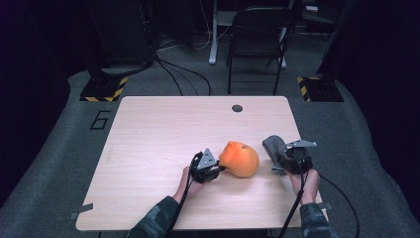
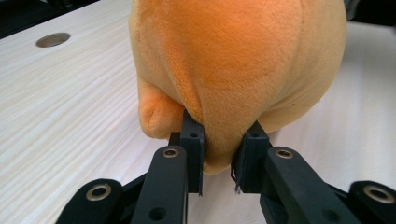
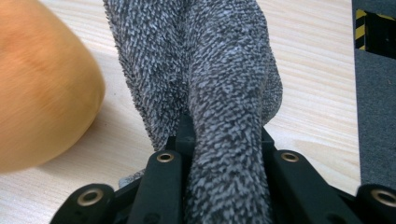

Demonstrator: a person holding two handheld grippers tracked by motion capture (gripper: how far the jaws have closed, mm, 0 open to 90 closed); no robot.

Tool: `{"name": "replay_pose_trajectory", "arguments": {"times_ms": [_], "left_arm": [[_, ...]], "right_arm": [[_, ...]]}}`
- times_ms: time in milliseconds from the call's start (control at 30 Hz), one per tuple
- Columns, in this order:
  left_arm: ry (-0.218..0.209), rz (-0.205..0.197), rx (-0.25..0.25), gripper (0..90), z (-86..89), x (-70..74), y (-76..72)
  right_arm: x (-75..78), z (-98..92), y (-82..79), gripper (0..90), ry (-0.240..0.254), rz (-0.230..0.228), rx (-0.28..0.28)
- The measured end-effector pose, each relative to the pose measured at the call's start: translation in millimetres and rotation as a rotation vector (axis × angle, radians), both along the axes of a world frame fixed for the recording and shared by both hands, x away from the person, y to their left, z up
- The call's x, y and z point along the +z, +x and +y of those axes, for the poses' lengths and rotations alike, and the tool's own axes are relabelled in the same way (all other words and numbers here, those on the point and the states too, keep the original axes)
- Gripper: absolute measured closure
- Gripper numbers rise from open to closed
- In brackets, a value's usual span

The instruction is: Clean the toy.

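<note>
An orange plush toy lies on the wooden table near its front middle. My left gripper is at the toy's left side, and in the left gripper view its jaws pinch a fold of the orange plush between them. To the right, my right gripper is shut on a grey fuzzy cloth. In the right gripper view the grey cloth runs up from between the jaws and hides the pads. The orange toy sits just left of it.
A round cable hole lies near the table's far edge. Behind the table stand a black folding chair and stand bases with yellow-black tape. The table's right edge is close to my right gripper.
</note>
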State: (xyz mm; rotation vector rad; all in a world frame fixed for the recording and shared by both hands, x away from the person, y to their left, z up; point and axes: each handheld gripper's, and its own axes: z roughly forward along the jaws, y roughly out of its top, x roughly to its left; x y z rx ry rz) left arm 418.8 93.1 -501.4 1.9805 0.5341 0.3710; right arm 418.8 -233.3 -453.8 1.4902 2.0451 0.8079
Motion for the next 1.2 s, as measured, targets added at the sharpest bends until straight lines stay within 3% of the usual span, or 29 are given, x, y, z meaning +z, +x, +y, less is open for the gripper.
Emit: {"name": "replay_pose_trajectory", "arguments": {"times_ms": [200, 233, 300, 333, 467, 733, 833, 900, 1100, 1200], "left_arm": [[-0.110, 0.070, 0.022, 76.5, 7.4, 23.6, -3.9], [-0.130, 0.096, 0.033, 76.4, 9.3, 26.8, -4.3], [-0.148, 0.108, 0.044, 76.4, 11.0, 29.5, -4.0], [-0.181, 0.163, 0.070, 76.4, 14.7, 34.1, -3.8], [-0.237, 0.262, 0.096, 76.3, 22.3, 37.9, 0.9], [-0.273, 0.392, 0.136, 76.0, 28.0, 36.5, 4.0], [-0.297, 0.456, 0.140, 75.6, 29.0, 27.8, 8.2], [-0.286, 0.486, 0.150, 75.2, 29.0, 18.7, 12.5], [-0.249, 0.523, 0.191, 74.2, 25.5, -2.0, 18.1], [-0.230, 0.498, 0.193, 74.0, 24.0, -0.5, 17.1]], "right_arm": [[1.8, -2.4, -0.1, 73.2, 0.004, -0.010, -0.002], [1.9, -2.3, -0.1, 73.2, 0.003, -0.010, -0.001], [1.9, -1.3, -0.2, 73.2, 0.002, -0.006, -0.006], [1.5, -1.0, 0.0, 73.2, 0.005, -0.012, -0.005], [1.6, -0.7, 0.4, 73.2, 0.000, -0.007, 0.001], [2.2, 0.1, 0.4, 73.2, 0.000, -0.003, -0.002], [2.2, 0.8, 0.4, 73.2, 0.000, -0.004, -0.002], [2.7, 1.6, 0.2, 73.2, -0.003, -0.002, 0.002], [15.8, 11.0, -4.6, 73.2, -0.005, -0.043, 0.046], [30.8, 28.7, -11.3, 73.2, -0.003, -0.082, 0.099]]}}
